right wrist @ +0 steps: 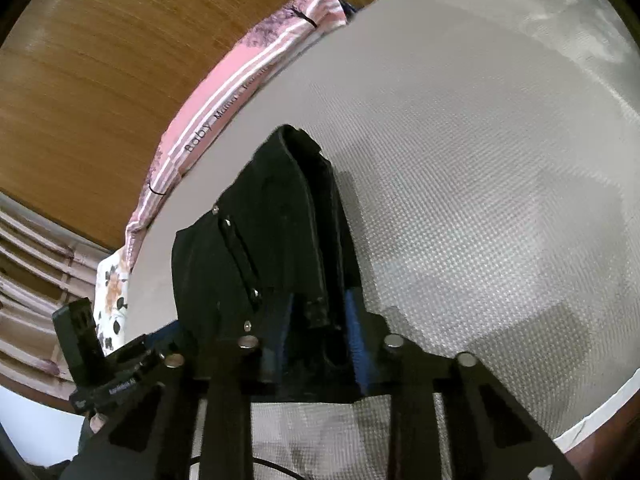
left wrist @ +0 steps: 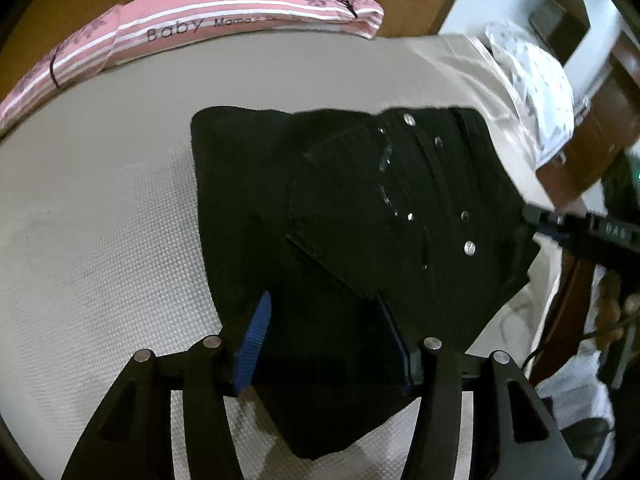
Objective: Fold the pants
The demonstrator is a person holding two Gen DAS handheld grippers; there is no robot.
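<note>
Left gripper (left wrist: 324, 336): jaws spread wide, blue ribbed pads (left wrist: 253, 344) either side of a flap of the black folded pants (left wrist: 340, 208); fabric lies between the pads, neither pad visibly pressing it, so not a grip. Right gripper (right wrist: 320, 332): jaws narrowed around a bunched, lifted edge of the pants, blue pads close on both sides of the cloth; hold appears firm.

Pants: folded into a compact dark bundle with silver rivets (left wrist: 470, 248) along the waistband, resting on the cream woven-texture bed mattress (left wrist: 100, 220). In the left wrist view the right gripper meets the pants at their waistband corner; the left gripper is at the pants' near edge.

Beyond the pants: pink striped pillow printed "Baby" (left wrist: 180, 20) along the far edge of the mattress, against a brown wooden headboard (right wrist: 80, 60). White patterned cloth (left wrist: 532, 80) beyond the waistband side of the pants, off the mattress corner
</note>
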